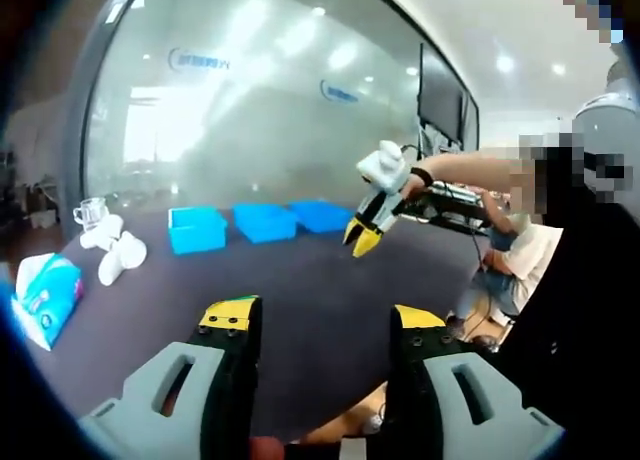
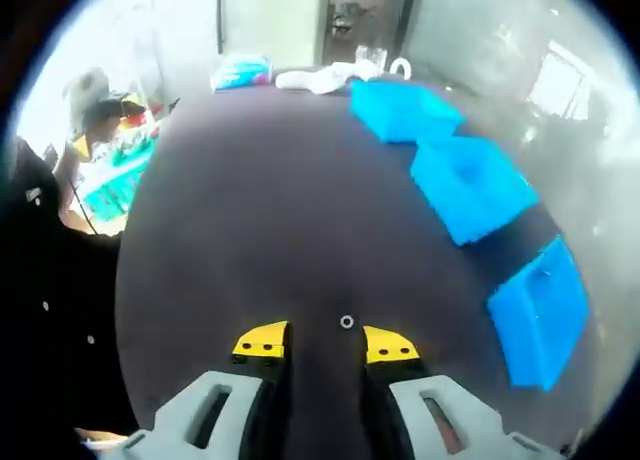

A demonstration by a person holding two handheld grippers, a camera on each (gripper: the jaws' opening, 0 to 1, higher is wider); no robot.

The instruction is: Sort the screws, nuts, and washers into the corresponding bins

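Worktop: a dark, round-edged worktop (image 2: 250, 200) carries everything; most of its surface is bare, so a small part stands out against it.
Bins: three open blue bins (image 2: 465, 185) sit in a row along one edge of the worktop, side by side and nearly touching. In the left gripper view the same row (image 1: 262, 221) lies at the far side. Grouped this way, each bin can take one kind of part. Their contents cannot be made out.
Washer or nut: one small ring-shaped metal part (image 2: 346, 322) lies flat on the worktop, well apart from the bins. It is too small to tell whether it is a washer or a nut.
Right gripper: the right gripper (image 2: 325, 342) points down at the worktop with its yellow-tipped fingers apart and empty. The ring sits just beyond the tips, in line with the gap, which looks like lining up for a pick.
Left gripper: the left gripper (image 1: 322, 318) is held back and level above the worktop, fingers wide apart and empty, probably waiting out of the way.
Right gripper seen from the left: it (image 1: 362, 236) hangs tips-down over the worktop near the bins.
Side items: a blue tissue pack (image 1: 45, 295), white cups (image 1: 115, 250) and a clear glass mug (image 1: 90, 213) sit at one end of the worktop, away from the sorting area.
Likely step: closing on the ring, then carrying it to its bin.
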